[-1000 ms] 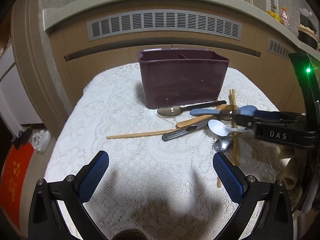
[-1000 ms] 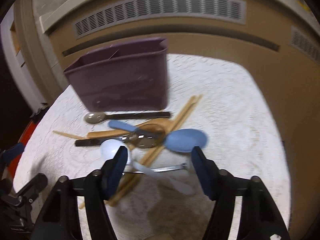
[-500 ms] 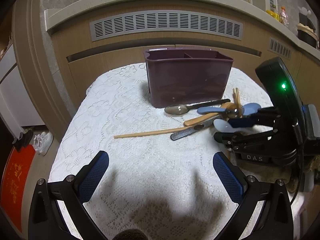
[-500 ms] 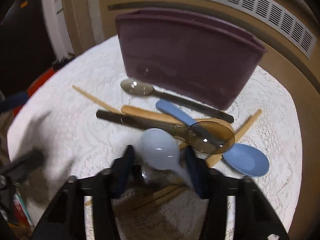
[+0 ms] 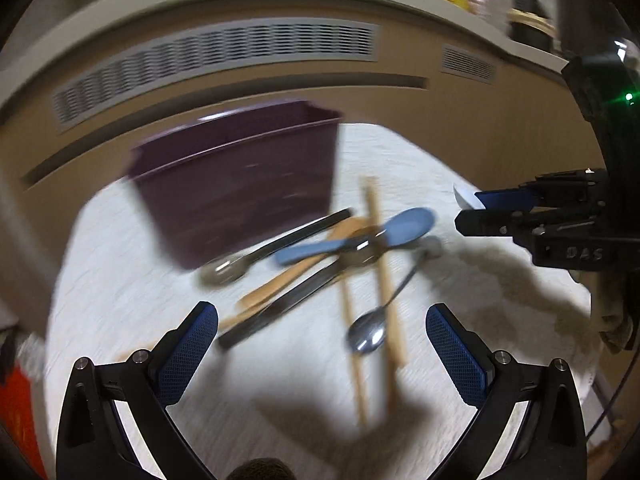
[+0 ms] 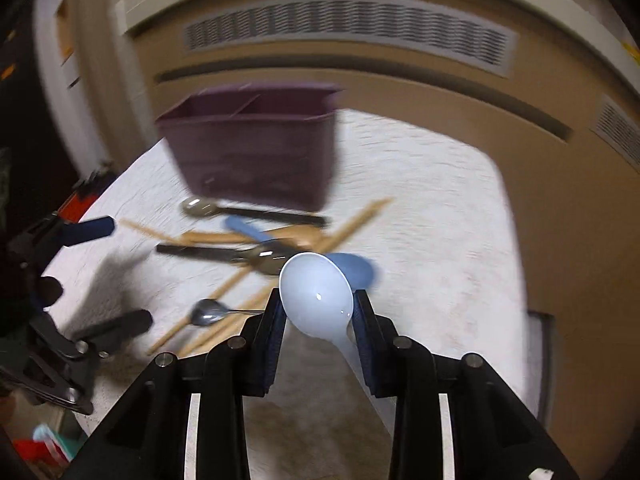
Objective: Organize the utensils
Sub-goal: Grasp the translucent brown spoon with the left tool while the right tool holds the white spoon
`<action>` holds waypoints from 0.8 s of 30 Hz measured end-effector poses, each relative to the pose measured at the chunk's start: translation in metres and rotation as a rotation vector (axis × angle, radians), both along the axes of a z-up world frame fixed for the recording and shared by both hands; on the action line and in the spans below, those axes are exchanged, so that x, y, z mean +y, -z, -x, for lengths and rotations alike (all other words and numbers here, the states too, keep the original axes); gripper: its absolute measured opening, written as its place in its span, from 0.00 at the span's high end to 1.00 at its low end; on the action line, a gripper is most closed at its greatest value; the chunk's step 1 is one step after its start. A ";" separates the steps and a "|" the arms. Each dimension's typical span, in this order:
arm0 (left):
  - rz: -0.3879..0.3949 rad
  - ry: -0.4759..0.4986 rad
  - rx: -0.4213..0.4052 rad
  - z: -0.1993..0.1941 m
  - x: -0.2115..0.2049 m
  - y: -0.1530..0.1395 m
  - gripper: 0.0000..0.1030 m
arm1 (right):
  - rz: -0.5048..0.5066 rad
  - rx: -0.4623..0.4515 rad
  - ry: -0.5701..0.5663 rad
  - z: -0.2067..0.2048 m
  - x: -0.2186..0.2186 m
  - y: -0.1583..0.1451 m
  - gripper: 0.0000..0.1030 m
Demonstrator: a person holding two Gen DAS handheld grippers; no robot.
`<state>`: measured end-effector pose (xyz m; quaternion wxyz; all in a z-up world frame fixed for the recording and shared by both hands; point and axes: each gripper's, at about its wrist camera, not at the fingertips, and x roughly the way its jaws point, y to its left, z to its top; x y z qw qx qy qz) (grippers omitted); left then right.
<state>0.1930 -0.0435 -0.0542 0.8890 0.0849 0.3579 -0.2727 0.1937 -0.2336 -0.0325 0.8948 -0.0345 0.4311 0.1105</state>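
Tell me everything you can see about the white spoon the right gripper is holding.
The white spoon is a glossy, plastic-looking soup spoon with a deep oval bowl and a short handle. The right gripper, whose jaws have just been closing, clamps it where the bowl narrows, blue pads on either side. The bowl faces up and points forward; the handle runs back between the jaws. It is lifted clear of the lace tablecloth, above the other utensils. In the left wrist view only its tip shows.

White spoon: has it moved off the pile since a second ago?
Yes. The white spoon lay on the cloth among the chopsticks; the right gripper, jaws just closing, now grips it above the pile.
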 end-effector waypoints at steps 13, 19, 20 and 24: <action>-0.225 0.202 0.095 -0.052 -0.059 0.010 0.41 | -0.109 0.000 0.084 0.016 -0.037 0.004 0.69; -0.282 0.222 0.146 -0.069 -0.081 0.024 0.48 | -0.133 0.009 0.089 0.014 -0.038 0.010 0.69; -0.307 0.205 0.127 -0.071 -0.085 0.025 0.49 | -0.133 0.010 0.093 0.014 -0.039 0.011 0.69; -0.300 0.147 0.136 -0.074 -0.088 0.025 0.58 | -0.137 0.011 0.102 0.016 -0.041 0.010 0.69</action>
